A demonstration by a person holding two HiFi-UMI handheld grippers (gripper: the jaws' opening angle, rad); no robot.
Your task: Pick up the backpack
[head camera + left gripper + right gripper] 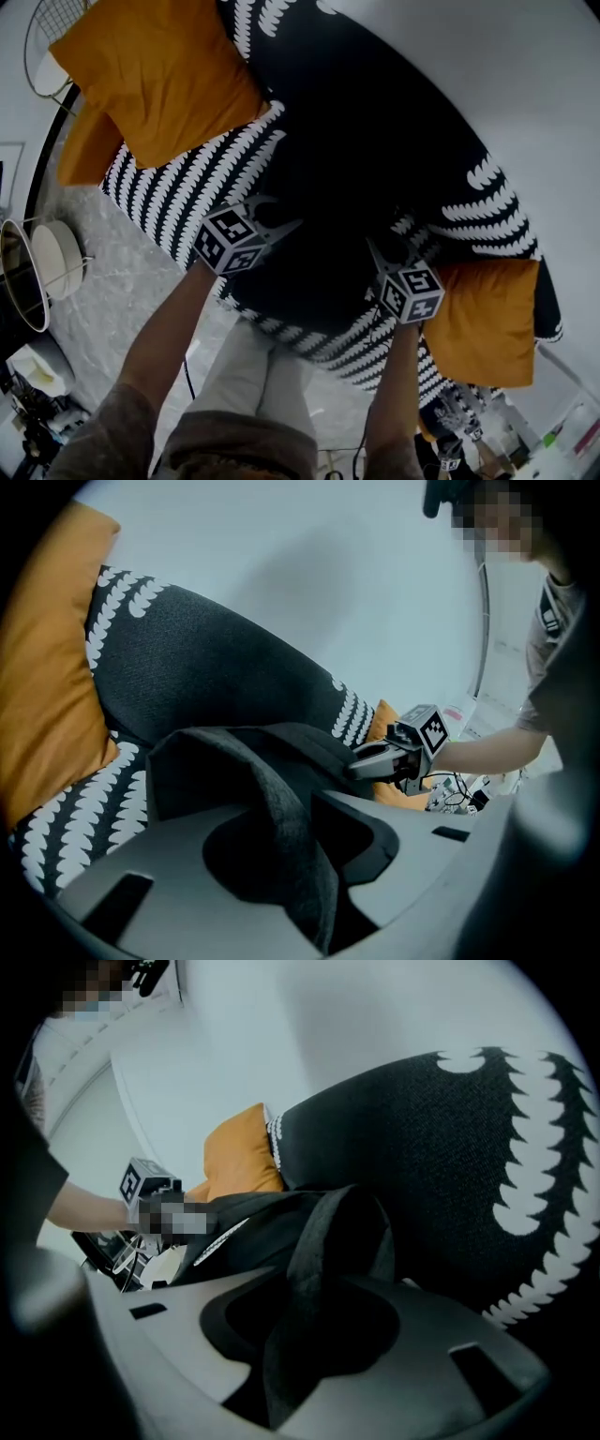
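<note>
A black backpack lies on a black sofa with a white leaf pattern. My left gripper reaches onto it from the left and my right gripper from the right. In the left gripper view, a dark shoulder strap runs up through the left gripper, whose jaws pinch it. The right gripper shows beyond, at the backpack's far side. In the right gripper view, another strap runs between the right gripper's jaws, which pinch it. The backpack's body lies behind.
A large orange pillow rests at the sofa's far left, and another orange pillow at its right end. A round white stand sits on the marble floor to the left. Small clutter lies at the bottom right.
</note>
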